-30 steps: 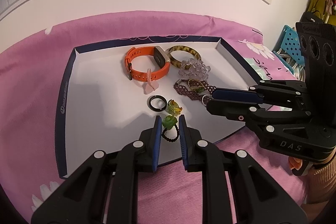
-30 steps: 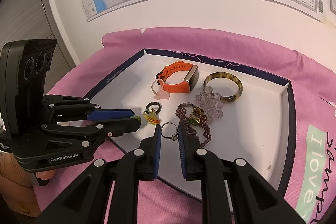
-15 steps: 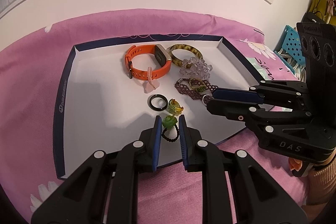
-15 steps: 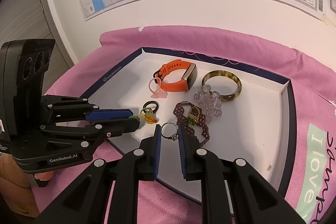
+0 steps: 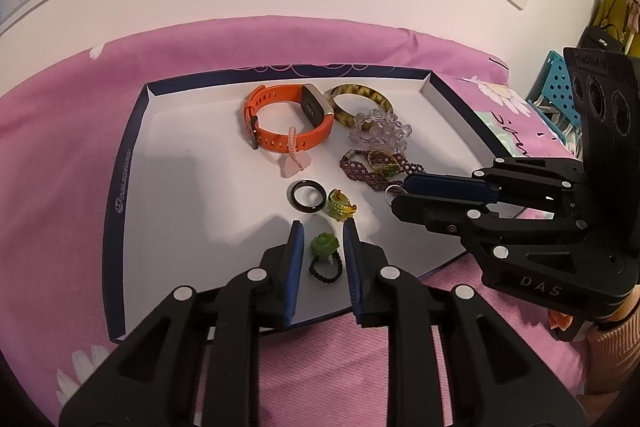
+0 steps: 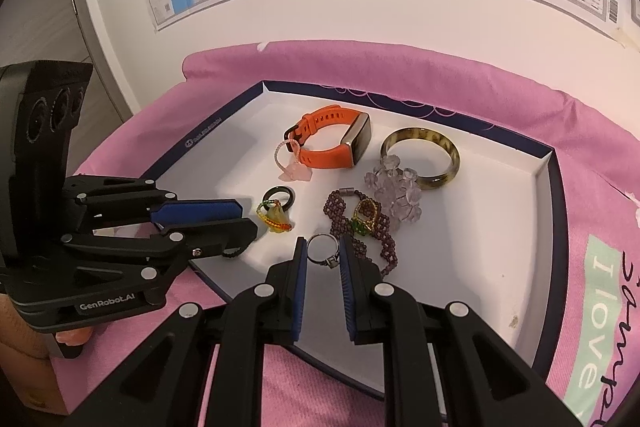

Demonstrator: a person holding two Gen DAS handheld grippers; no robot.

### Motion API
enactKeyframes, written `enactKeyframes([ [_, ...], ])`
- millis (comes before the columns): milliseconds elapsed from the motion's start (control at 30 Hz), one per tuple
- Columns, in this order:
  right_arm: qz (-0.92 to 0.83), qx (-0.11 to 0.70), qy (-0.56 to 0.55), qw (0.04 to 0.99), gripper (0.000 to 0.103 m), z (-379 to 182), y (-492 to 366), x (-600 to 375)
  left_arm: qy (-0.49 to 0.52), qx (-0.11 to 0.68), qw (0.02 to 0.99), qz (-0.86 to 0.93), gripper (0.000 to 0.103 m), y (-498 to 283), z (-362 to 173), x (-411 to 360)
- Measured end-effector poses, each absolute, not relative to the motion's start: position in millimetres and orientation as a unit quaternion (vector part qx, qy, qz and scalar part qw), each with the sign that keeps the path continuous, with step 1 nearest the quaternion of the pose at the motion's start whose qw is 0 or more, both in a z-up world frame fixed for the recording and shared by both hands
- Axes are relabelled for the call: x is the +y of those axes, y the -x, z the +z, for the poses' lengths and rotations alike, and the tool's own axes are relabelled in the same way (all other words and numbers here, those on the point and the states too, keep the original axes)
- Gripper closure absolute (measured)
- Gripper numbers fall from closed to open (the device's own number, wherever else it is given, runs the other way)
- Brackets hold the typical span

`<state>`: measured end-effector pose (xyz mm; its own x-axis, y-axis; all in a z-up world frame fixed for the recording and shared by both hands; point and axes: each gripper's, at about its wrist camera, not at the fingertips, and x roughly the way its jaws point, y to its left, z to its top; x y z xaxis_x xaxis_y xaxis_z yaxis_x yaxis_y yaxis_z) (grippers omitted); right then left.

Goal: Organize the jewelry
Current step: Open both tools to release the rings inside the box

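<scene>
- Your left gripper [image 5: 320, 233]: jaws opening, green flower ring on black beaded band [image 5: 324, 257] sits loose between the pads on the white tray [image 5: 168, 187].
- Your right gripper [image 6: 323, 247]: pinching the thin silver ring [image 6: 322, 249].
- Left fingertips hide the green ring in the right view.

Both grippers are matte black linkage frames with silver round screw heads and blue pads lining the fingers [image 5: 295, 259]. The left gripper [image 6: 244, 223] is stamped "GenRobot.AI"; the right gripper [image 5: 396, 197] reads "DAS". A ribbed pinkish-brown sleeve [image 5: 612, 355] shows at four o'clock.
</scene>
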<state>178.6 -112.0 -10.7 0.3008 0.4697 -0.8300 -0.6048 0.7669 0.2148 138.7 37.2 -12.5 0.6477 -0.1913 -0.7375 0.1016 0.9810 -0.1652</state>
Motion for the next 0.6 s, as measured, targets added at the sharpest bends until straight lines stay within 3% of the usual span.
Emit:
enactKeyframes([
  [100,0.332,0.487,0.070,0.805,0.088,-11.3,-179.4,-111.3,0.053,0.410,0.907,-0.076,0.080,-138.7,-12.9,37.5],
  [200,0.329,0.485,0.070,0.807,0.087,-11.8,-179.8,-110.8,0.057,0.407,0.908,-0.075,0.066,-136.6,-12.3,39.6],
  [267,0.327,0.484,0.069,0.809,0.083,-10.8,-178.7,-112.7,0.056,0.401,0.911,-0.073,0.062,-134.1,-11.0,40.1],
  [367,0.325,0.478,0.067,0.813,0.073,-6.8,-176.0,-116.1,0.054,0.392,0.916,-0.072,0.052,-130.2,-7.9,40.0],
  [467,0.317,0.468,0.064,0.822,0.055,0.0,-171.9,-122.7,0.048,0.382,0.921,-0.068,0.041,-124.0,-3.1,40.1],
  [567,0.310,0.460,0.060,0.829,0.047,7.9,-166.7,-129.4,0.043,0.366,0.928,-0.058,0.014,-114.1,4.2,41.0],
  [600,0.306,0.457,0.058,0.833,0.036,10.7,-164.1,-132.4,0.042,0.363,0.929,-0.055,0.010,-111.4,5.5,41.9],
])
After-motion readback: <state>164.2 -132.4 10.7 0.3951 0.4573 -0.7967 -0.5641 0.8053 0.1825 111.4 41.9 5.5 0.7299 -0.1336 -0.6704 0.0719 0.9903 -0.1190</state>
